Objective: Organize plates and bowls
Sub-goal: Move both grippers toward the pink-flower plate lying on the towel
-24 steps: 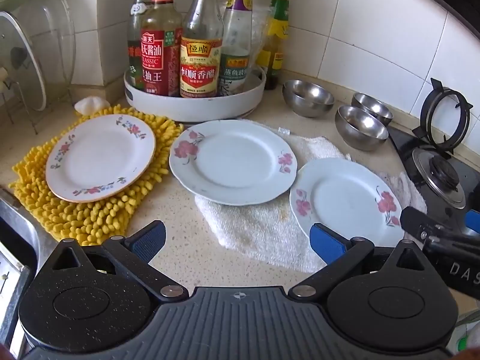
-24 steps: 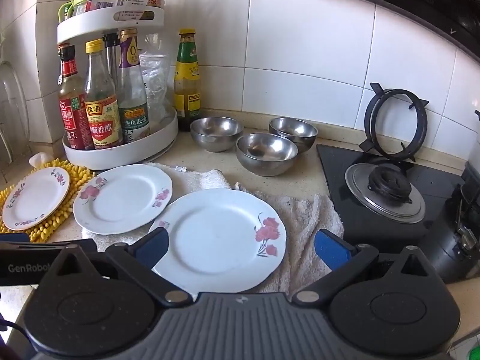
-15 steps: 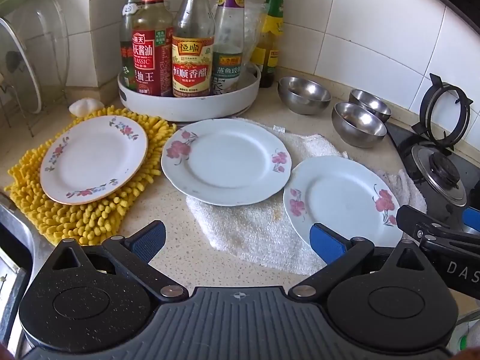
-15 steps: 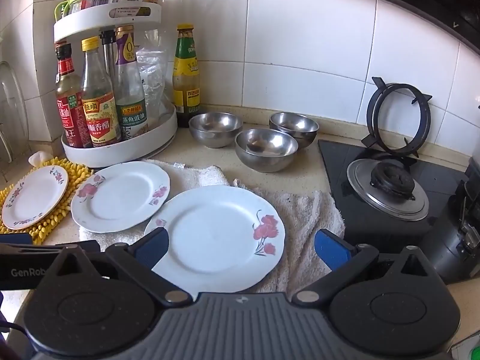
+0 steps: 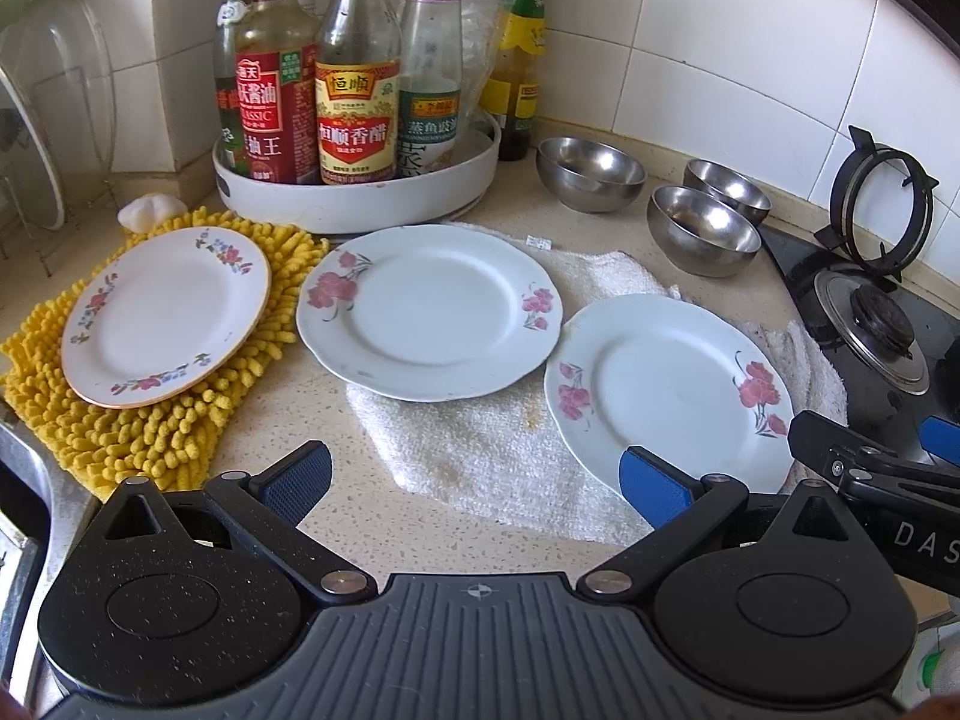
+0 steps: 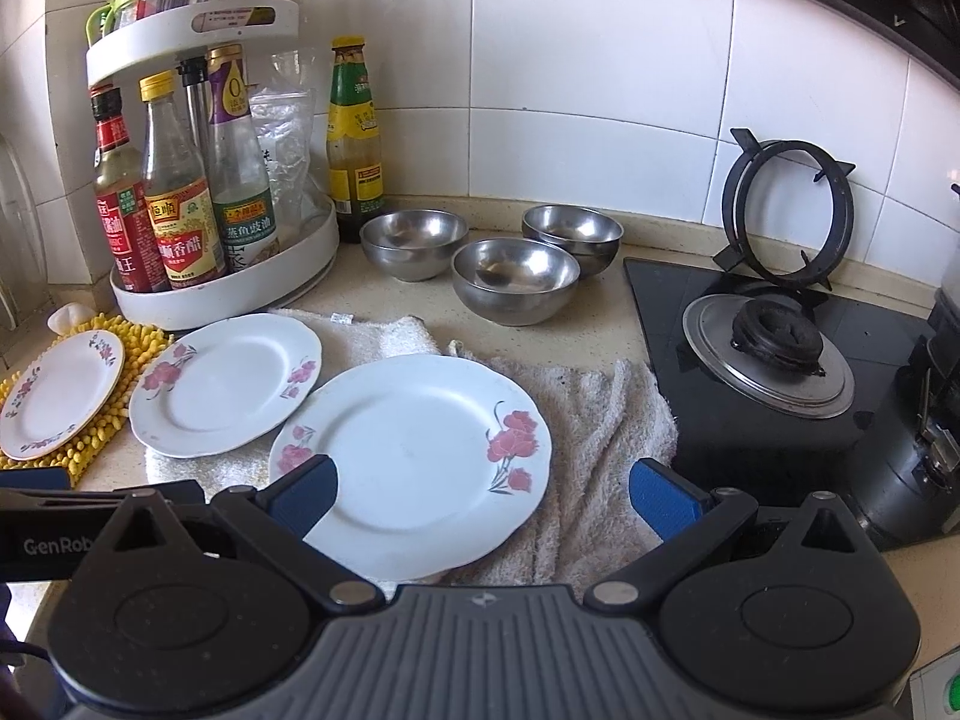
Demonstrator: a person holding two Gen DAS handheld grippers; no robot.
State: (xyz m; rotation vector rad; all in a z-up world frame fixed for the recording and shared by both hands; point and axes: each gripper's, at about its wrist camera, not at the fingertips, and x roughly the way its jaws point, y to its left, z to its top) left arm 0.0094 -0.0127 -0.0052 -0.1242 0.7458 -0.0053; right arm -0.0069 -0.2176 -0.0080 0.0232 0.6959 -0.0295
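Both my claws stood wide open, gripping nothing: left claw [image 5: 474, 474] just short of the middle plate [image 5: 429, 309], right claw [image 6: 483, 495] over the nearest plate [image 6: 414, 456].

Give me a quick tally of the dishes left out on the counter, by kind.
Floral plates: 3, one on the yellow mat at, one in the middle, one on the white towel at
Steel bowls: 3, at
Total: 6, none stacked or held
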